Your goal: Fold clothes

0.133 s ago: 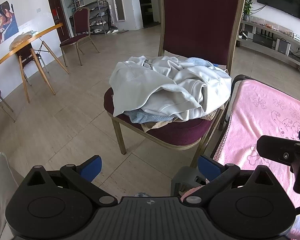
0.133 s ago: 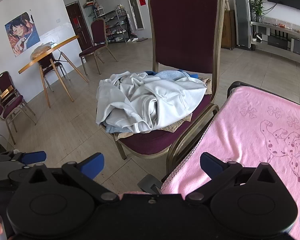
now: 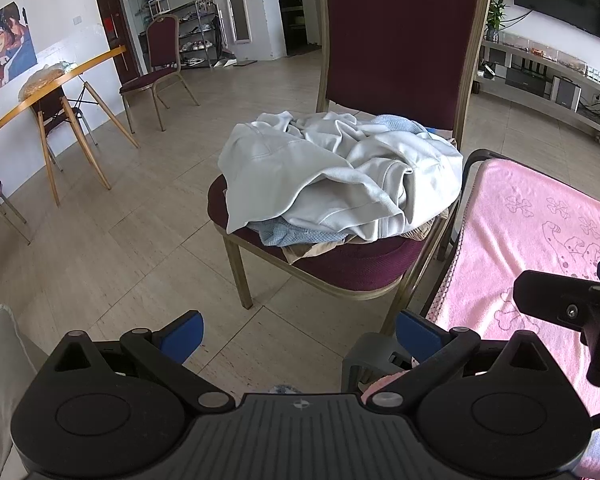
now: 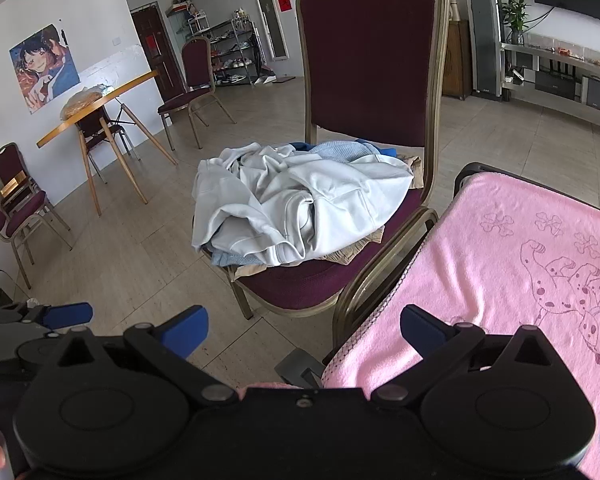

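One maroon chair [image 3: 396, 60] is seen ahead in both views, and one heap of clothes [image 3: 340, 176] is piled on its seat. A pink towel [image 4: 520, 264] is shown more fully at the right in the right view. Two grippers, left gripper [image 3: 298, 334] and right gripper [image 4: 304, 330], are held near with jaws spread, empty.

The left gripper [image 3: 298, 330] has its jaws spread wide, gripping nothing. The right gripper [image 4: 304, 326] is equally spread and bare, level alongside it.
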Demonstrator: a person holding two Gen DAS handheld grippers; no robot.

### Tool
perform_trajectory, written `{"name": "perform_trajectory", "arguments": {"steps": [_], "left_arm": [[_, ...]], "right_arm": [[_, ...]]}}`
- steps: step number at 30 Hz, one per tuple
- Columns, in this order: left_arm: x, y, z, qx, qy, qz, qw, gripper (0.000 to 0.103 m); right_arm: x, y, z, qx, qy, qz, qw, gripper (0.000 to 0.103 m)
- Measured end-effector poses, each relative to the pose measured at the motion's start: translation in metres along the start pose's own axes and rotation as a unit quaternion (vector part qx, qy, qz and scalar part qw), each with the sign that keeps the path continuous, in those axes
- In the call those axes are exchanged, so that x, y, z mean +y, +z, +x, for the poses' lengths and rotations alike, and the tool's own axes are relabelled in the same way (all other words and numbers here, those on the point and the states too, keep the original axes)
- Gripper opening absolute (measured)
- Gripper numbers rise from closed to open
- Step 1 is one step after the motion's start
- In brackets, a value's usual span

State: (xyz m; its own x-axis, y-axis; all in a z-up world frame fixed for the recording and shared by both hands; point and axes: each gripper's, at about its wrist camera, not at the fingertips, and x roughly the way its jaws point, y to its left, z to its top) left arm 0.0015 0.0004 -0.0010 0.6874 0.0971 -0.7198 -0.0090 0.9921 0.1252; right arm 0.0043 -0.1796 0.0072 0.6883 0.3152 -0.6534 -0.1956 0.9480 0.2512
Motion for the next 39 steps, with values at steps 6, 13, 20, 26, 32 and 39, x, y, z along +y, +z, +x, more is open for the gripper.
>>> {"name": "perform_trajectory", "arguments": {"steps": [6,13,20,26,32,39], "left_arm": [[-0.0011,-0.0012,-0.0014,0.0,0.0,0.0,1.0,0.103],[-0.0015,-0.0002,0.0002,-0.001,0.003,0.002,1.0,0.103],[-0.0011,-0.0004,0.0003,-0.001,0.003,0.001,1.0,0.103],[-0.0013,-0.0012,0.0004,-0.001,0.003,0.001,1.0,0.103],[-0.0008,-0.0017,-0.0003,-0.002,0.004,0.0,1.0,0.103],[-0.0016,-0.0031,-0.0009,-0.002,0.003,0.002,1.0,0.103]], "right_arm": [[-0.0008,0.0007,0.0009,0.002,-0.001,-0.001,1.0,0.103],[0.0,-0.0024,-0.0012,0.001,-0.001,0.0,1.0,0.103],[-0.001,-0.0019,0.0001,0.003,0.0,0.001,1.0,0.103],[-0.0015,-0.0025,0.0007,0.006,0.001,0.003,1.0,0.103],[-0.0012,-0.0032,0.0016,0.005,0.002,0.003,1.0,0.103],[-0.0012,-0.0035,0.0025,0.008,0.003,0.004,1.0,0.103]]}}
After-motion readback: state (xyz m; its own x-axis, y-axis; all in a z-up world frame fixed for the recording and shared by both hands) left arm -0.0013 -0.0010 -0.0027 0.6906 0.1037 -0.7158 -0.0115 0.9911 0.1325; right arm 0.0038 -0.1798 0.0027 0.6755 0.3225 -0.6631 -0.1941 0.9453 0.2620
